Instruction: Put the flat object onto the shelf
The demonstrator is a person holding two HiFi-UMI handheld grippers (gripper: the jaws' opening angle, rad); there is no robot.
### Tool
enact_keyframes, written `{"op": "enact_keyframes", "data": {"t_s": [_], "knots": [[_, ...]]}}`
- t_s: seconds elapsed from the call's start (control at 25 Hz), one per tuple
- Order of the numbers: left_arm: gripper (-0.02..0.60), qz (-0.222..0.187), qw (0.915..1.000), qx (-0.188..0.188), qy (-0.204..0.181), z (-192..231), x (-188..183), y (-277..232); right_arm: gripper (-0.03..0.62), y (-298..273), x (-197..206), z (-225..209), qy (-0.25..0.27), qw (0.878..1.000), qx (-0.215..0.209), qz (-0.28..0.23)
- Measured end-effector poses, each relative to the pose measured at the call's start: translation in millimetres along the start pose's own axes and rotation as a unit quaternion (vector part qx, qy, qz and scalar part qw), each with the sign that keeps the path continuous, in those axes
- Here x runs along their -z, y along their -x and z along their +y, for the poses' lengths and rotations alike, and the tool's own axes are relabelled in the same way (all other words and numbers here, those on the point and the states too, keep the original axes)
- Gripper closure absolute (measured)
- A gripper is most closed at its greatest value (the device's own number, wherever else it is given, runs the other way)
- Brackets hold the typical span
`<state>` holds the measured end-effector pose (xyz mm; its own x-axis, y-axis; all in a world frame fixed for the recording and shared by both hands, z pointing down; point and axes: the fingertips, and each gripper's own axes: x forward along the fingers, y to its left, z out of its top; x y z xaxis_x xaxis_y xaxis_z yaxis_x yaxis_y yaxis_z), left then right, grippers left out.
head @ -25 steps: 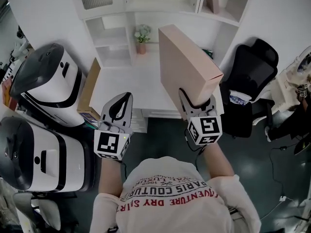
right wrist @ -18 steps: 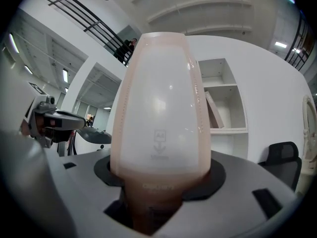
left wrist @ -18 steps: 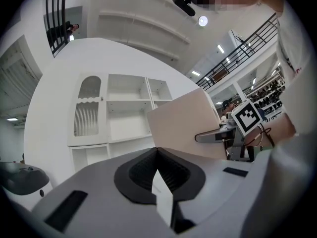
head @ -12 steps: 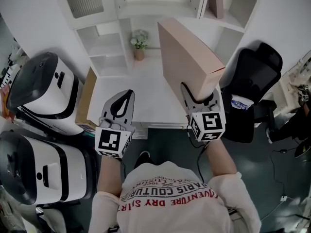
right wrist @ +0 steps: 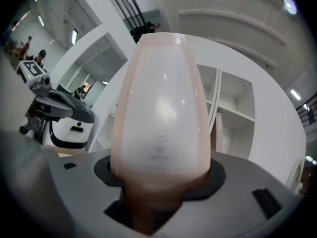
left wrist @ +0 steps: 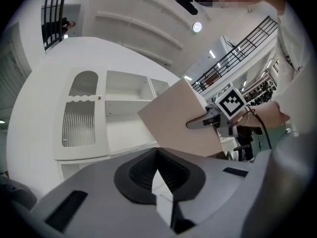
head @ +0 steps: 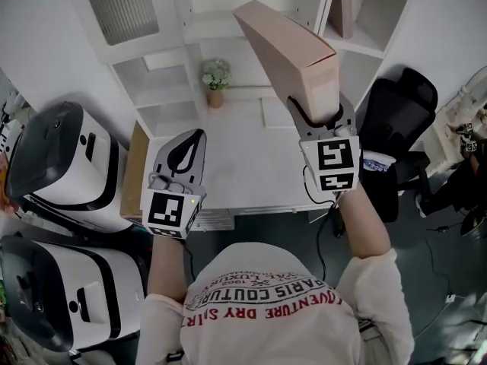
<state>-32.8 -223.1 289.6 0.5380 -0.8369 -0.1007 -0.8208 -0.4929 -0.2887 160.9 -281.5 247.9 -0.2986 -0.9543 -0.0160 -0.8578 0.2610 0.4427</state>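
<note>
Flat, pinkish-tan cardboard box (head: 283,46), long and thin, clamped by its lower end in right gripper (head: 318,111), tilted up just before white shelf (head: 217,27). Small print on narrow edge, unreadable. Left gripper (head: 195,138) clenched, empty, farther from shelf.

The flat box (head: 285,48) looked like matt pinkish card on its broad side, with a smooth, glossy narrow edge. The left gripper (head: 196,137) and right gripper (head: 316,109) had matt grey plastic shells and black ribbed pads (left wrist: 143,170) inside the jaws. The shelf unit (head: 163,74) and bench (head: 243,166) were smooth white, and one door panel (head: 122,6) was ribbed.
</note>
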Motion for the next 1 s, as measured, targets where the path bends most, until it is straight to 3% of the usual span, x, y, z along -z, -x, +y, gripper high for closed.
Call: {"op": "enact_keyframes", "data": {"t_s": [0.12,0.24,0.4,0.56,0.8,1.0], "knots": [[0.571,-0.001,1.0000,0.003,-0.006,16,4,-1,0.299,-22,-25,-2,0.073,0.997,0.001,0.018],[0.571,-0.011,0.9999,0.007,-0.008,24,4,-4,0.299,-45,-40,-5,0.165,0.986,0.007,0.037],[0.571,-0.013,0.9997,0.022,-0.003,32,10,-8,0.298,-73,-48,-2,0.292,0.954,0.024,0.072],[0.571,-0.014,0.9997,0.022,0.002,45,18,-9,0.297,-104,-57,8,0.376,0.921,0.030,0.095],[0.571,-0.015,0.9996,0.022,-0.008,64,27,-9,0.295,-147,-57,27,0.471,0.872,0.030,0.131],[0.571,-0.022,0.9996,0.011,0.011,90,32,-4,0.287,-175,-47,41,0.479,0.865,0.023,0.148]]}}
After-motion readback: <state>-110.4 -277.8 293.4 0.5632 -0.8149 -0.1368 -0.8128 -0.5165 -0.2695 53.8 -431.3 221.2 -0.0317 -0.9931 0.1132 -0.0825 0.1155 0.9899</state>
